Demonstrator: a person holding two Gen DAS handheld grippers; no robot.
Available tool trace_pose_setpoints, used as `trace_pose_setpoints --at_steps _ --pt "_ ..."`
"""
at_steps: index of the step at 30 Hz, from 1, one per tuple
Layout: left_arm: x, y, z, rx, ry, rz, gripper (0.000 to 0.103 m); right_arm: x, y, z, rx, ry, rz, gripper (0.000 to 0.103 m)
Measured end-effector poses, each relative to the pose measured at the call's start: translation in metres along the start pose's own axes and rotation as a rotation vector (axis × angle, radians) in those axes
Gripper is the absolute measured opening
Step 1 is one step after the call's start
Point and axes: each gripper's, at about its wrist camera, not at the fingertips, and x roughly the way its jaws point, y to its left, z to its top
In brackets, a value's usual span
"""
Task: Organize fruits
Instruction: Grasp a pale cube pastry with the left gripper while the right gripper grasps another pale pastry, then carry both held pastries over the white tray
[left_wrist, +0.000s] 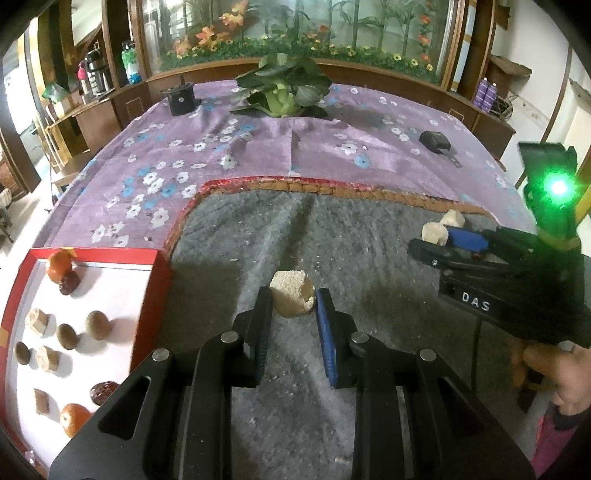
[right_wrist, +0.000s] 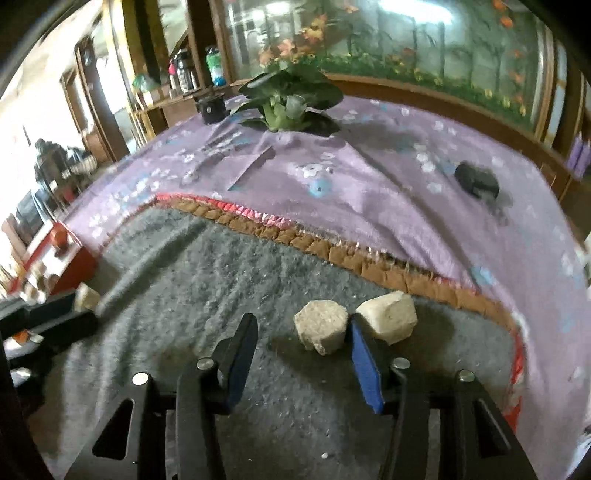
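Across the table, largest first:
Purple cloth (left_wrist: 258, 155): thin fabric printed with white and blue blossoms covered the tabletop.
Grey mat (left_wrist: 332, 236): a fuzzy, felt-like sheet lay on the cloth, edged with a red-and-brown woven border and dotted with pale crumbs.
Red tray (left_wrist: 162, 266): a shallow box with red walls and a white floor sat at the mat's left edge; it held 2 orange fruits, brown rounded fruits, dark red wrinkled ones and pale cut chunks, all lying apart.
Left gripper (left_wrist: 293, 301): clenched on 1 pale chunk (left_wrist: 290, 297), black pad on one side and blue ribbed pad on the other, the piece raised above the mat.
Held chunk: beige, grainy, blocky, with a bite-like hollow on its right face.
Right gripper (right_wrist: 301, 338): jaws parted, not pressing; 1 hexagonal chunk (right_wrist: 320, 325) sat between them, against the blue right finger, clear of the left one.
Second chunk (right_wrist: 389, 315): creamy, faceted, resting on the mat just outside that right finger.
Hand (left_wrist: 554, 373): wrapped around the right gripper's black handle.
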Motion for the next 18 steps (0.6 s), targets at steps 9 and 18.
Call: trace_pose_setpoints --at_steps 9,18 --pt "-0.023 0.011 -0.007 -0.021 -0.031 0.017 0.023 -0.044 0.003 -0.019 0.05 -0.059 0.101 0.028" --pt "-0.054 0.033 -0.02 -0.044 -0.07 0.069 0.023 -0.082 0.06 -0.027 -0.004 -0.127 0.189 0.028"
